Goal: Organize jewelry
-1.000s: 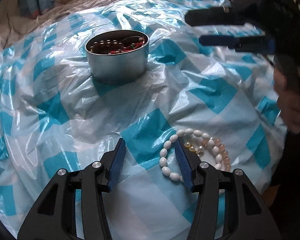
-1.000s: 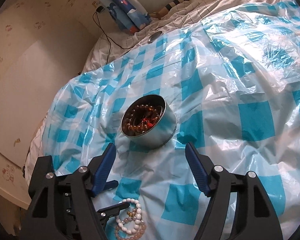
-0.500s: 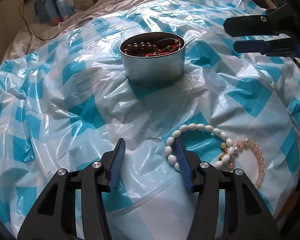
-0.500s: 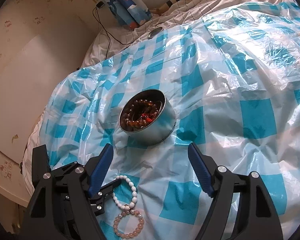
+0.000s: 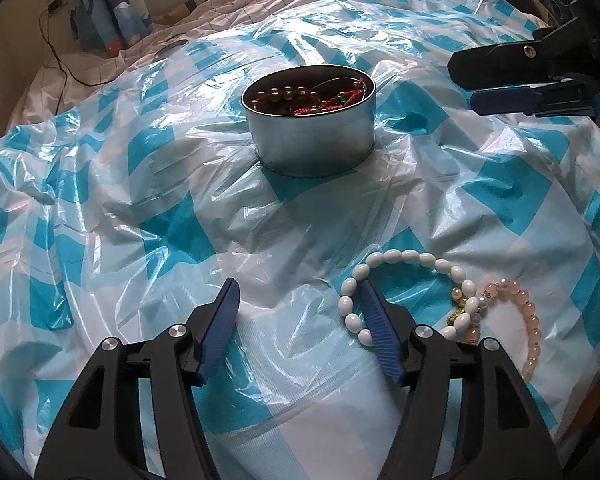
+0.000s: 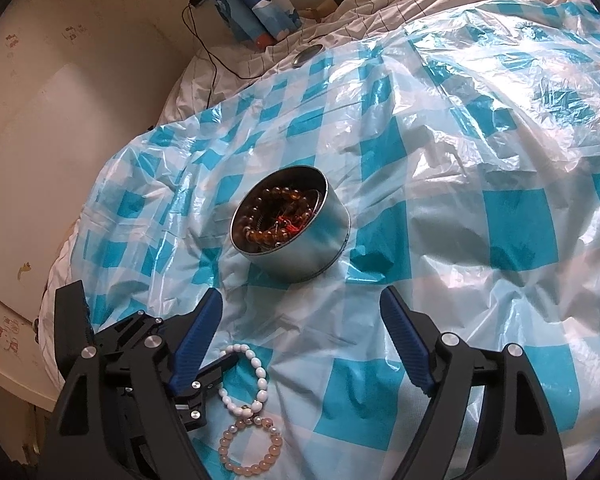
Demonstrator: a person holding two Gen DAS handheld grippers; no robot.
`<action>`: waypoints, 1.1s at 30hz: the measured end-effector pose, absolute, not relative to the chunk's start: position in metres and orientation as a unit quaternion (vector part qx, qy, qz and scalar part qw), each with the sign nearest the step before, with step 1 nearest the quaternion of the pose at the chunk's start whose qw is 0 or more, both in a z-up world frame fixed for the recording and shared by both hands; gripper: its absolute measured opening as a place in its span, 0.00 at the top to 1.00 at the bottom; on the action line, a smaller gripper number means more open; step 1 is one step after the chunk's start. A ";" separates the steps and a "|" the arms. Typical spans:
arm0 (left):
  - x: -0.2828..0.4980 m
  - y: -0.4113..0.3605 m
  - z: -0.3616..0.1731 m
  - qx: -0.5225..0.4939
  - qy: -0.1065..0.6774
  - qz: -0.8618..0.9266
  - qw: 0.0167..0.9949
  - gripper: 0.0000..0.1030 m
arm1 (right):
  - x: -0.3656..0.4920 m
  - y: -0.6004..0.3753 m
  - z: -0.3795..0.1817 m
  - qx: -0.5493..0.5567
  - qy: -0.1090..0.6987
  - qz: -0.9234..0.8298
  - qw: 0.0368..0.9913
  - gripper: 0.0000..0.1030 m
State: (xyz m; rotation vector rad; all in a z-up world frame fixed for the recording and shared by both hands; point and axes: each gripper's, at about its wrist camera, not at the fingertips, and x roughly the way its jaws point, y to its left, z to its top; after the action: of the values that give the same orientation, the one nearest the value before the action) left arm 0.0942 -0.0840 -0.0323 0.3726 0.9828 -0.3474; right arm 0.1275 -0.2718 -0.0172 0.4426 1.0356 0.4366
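Left wrist view. Left gripper (image 5: pixel 300 300) low over a crinkled blue-and-white checked plastic sheet (image 5: pixel 148 216), jaws apart and just lately widened, nothing clamped between them. Right-hand blue pad (image 5: pixel 380 332) standing inside the loop of a white bead bracelet (image 5: pixel 404 264) — the near left arc of the beads lying between the two pads, unpressed. Pink bead bracelet (image 5: pixel 532 324) just to the right, meeting the white one at a small cluster of gold and pearl beads (image 5: pixel 460 312). Round metal tin (image 5: pixel 312 136) upright farther back on the sheet, well apart from both bracelets, holding brown beads and a tangle of red cord. Right gripper (image 5: pixel 464 86) entering from the upper right edge, its fingers level above the sheet, beside the tin. Blue patterned roll (image 5: pixel 108 12) and a dark cable (image 5: pixel 60 64) at the far left corner.

Right wrist view. Right gripper (image 6: pixel 300 320) above the sheet (image 6: pixel 508 224), jaws wide apart and just lately opened further — only bare plastic between them. Tin (image 6: pixel 300 240) just beyond the fingertips, open top showing a brown bead bracelet (image 6: pixel 268 216). Left gripper (image 6: pixel 216 368) at lower left, partly hidden behind the right gripper's left finger, one fingertip reaching into the white bracelet (image 6: pixel 256 372). Pink bracelet (image 6: pixel 252 452) flat just below it, the two touching. Pale wall (image 6: pixel 60 128) at left.
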 end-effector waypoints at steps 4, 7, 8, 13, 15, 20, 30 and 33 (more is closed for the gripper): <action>0.096 -0.085 -0.033 0.181 0.464 -0.163 0.852 0.38 | 0.129 -0.270 -0.020 0.206 0.491 0.205 0.821 0.23; 0.097 -0.085 -0.034 0.183 0.462 -0.162 0.853 0.35 | 0.130 -0.270 -0.022 0.204 0.494 0.205 0.820 0.23; 0.098 -0.085 -0.034 0.184 0.461 -0.161 0.853 0.34 | 0.130 -0.269 -0.023 0.203 0.495 0.204 0.820 0.22; 0.098 -0.086 -0.035 0.192 0.456 -0.157 0.854 0.30 | 0.133 -0.268 -0.027 0.201 0.501 0.199 0.818 0.19; 0.099 -0.086 -0.035 0.195 0.455 -0.156 0.855 0.29 | 0.134 -0.267 -0.029 0.201 0.504 0.200 0.816 0.19; 0.098 -0.088 -0.034 0.201 0.453 -0.155 0.855 0.29 | 0.135 -0.265 -0.033 0.199 0.506 0.203 0.814 0.19; 0.096 -0.089 -0.033 0.210 0.448 -0.152 0.855 0.28 | 0.138 -0.264 -0.038 0.198 0.513 0.200 0.811 0.17; 0.095 -0.090 -0.033 0.214 0.446 -0.151 0.856 0.27 | 0.138 -0.263 -0.040 0.198 0.515 0.200 0.810 0.17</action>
State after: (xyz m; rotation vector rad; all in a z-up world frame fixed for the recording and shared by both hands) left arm 0.0954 -0.0898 -0.0329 0.4495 0.9383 -0.3177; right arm 0.1375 -0.2631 -0.0405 0.4223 1.1012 0.4282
